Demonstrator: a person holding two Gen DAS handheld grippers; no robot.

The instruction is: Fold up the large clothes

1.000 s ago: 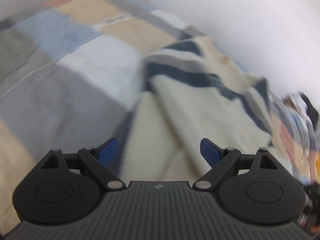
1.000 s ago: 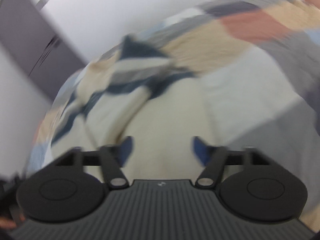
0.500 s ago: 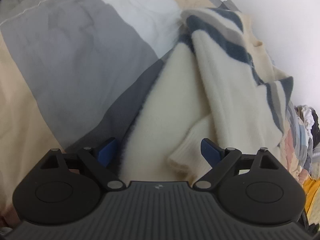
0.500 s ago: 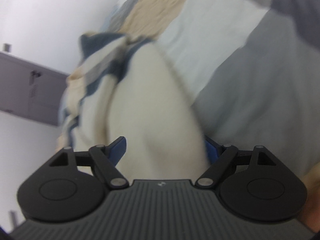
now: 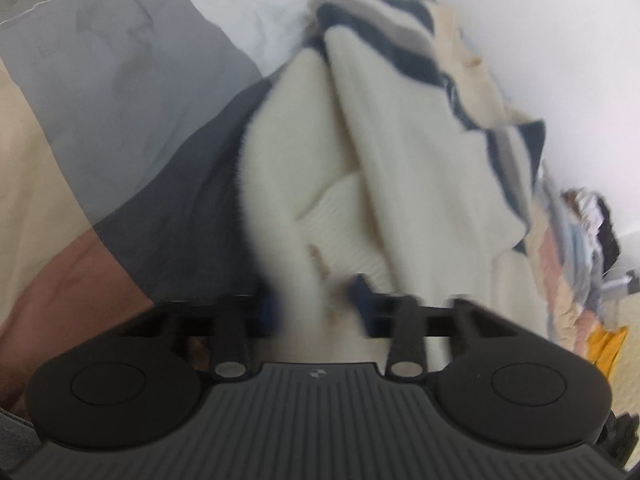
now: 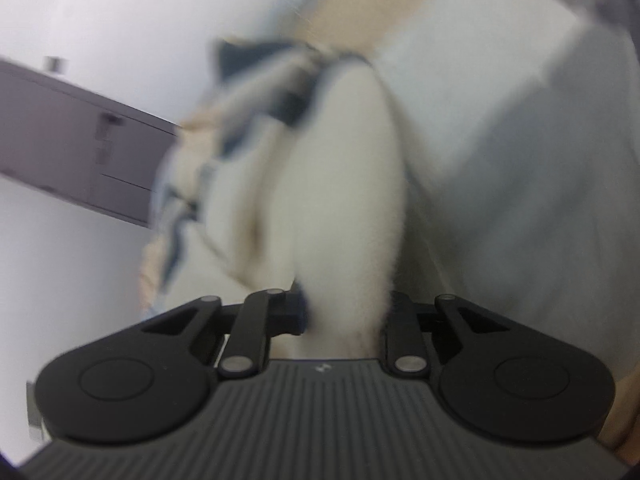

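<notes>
A cream sweater (image 5: 420, 184) with navy and grey stripes lies bunched on the patchwork bedspread (image 5: 120, 92). My left gripper (image 5: 314, 304) is closing on the sweater's near edge, with a fold of cream knit squeezed between its blue pads. In the right wrist view the same sweater (image 6: 348, 184) rises as a thick cream fold straight ahead. My right gripper (image 6: 346, 312) is closing too, and the fold fills the gap between its jaws. Both views are blurred by motion.
The bedspread (image 6: 520, 184) has grey, white, beige and rust patches. A pile of mixed clothes (image 5: 580, 248) lies at the far right by the white wall (image 5: 560, 40). A dark cabinet (image 6: 76, 140) stands against the wall on the left.
Both grippers' jaws have gone from wide apart to pinched in on the cream sweater. Both hands dropped closer to the fabric and rolled a little.
</notes>
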